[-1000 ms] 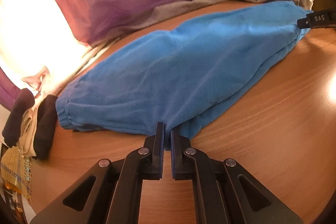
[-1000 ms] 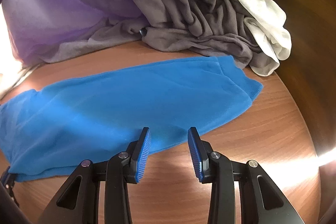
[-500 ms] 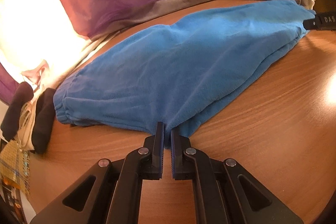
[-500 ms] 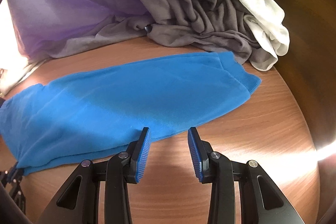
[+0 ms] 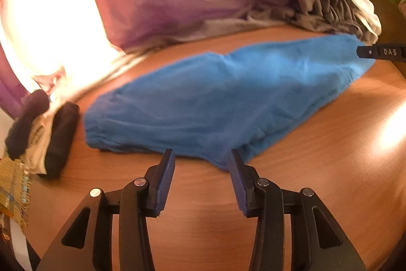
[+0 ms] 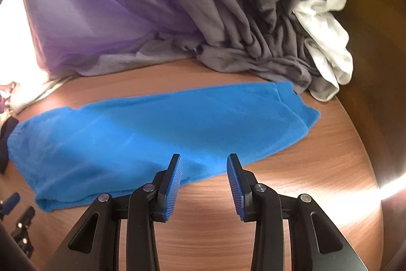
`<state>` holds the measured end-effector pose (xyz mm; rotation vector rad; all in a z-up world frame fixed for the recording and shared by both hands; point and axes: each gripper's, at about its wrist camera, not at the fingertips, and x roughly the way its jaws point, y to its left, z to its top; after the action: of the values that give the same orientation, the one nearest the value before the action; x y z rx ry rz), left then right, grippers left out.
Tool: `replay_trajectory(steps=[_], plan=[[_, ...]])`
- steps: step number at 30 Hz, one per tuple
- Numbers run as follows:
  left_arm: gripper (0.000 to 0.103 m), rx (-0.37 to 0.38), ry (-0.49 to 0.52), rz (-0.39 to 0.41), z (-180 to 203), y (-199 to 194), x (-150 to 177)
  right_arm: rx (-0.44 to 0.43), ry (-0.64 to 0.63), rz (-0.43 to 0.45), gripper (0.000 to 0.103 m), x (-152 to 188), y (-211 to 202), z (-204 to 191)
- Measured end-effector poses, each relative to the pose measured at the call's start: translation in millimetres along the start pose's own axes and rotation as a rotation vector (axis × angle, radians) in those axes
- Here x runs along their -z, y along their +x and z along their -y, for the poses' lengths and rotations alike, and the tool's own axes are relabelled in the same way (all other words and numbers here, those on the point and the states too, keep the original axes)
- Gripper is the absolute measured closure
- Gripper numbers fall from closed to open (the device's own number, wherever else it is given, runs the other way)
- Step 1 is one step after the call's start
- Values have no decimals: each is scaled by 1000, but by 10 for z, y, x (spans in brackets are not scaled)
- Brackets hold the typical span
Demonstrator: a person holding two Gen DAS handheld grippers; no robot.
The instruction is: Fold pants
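The blue pants (image 5: 228,98) lie folded lengthwise on the round wooden table (image 5: 317,182), waistband at the left and leg ends at the right. My left gripper (image 5: 201,164) is open and empty, just in front of the pants' near edge. In the right wrist view the pants (image 6: 165,133) stretch across the table. My right gripper (image 6: 204,169) is open and empty at their near edge. A tip of the right gripper (image 5: 380,52) shows at the far right in the left wrist view, by the leg ends.
Purple and grey curtains (image 6: 177,4) with a white cloth (image 6: 327,42) bunch along the table's back edge. Dark rolled socks (image 5: 58,136) and other small items lie at the table's left end.
My left gripper has opened and let go of the pants' near edge. The pants have shifted slightly in both views.
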<state>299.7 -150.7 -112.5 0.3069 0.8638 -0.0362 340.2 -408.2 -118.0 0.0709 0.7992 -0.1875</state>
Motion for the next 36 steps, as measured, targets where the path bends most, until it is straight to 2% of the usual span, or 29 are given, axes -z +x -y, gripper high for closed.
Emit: replay_trajectory(steps=[4,11,13,18,23,32,36], plan=[[60,-45,-19,44,-189,-80,-94,-8,-49,32,66,-70,-88,-138],[53,-44,-67,115,-293,-212,-291,3,-62,101,66,-190,-214,-218],[50,-41,-50,136,-231,-222,-361,2,-57,114,66,-238,-206,-182],[49,-48,3,175,-168,-183,-513,-34,-103,106,66,-434,-120,-204],[49,-98,28,211,-395,-103,-670,-88,-151,108,66,-673,-25,-426],[49,-139,6,176,-1206,173,-804,-177,-218,43,66,-892,226,-1219],[49,-93,-46,113,-1583,390,-812,-196,-224,-21,66,-918,379,-1573]])
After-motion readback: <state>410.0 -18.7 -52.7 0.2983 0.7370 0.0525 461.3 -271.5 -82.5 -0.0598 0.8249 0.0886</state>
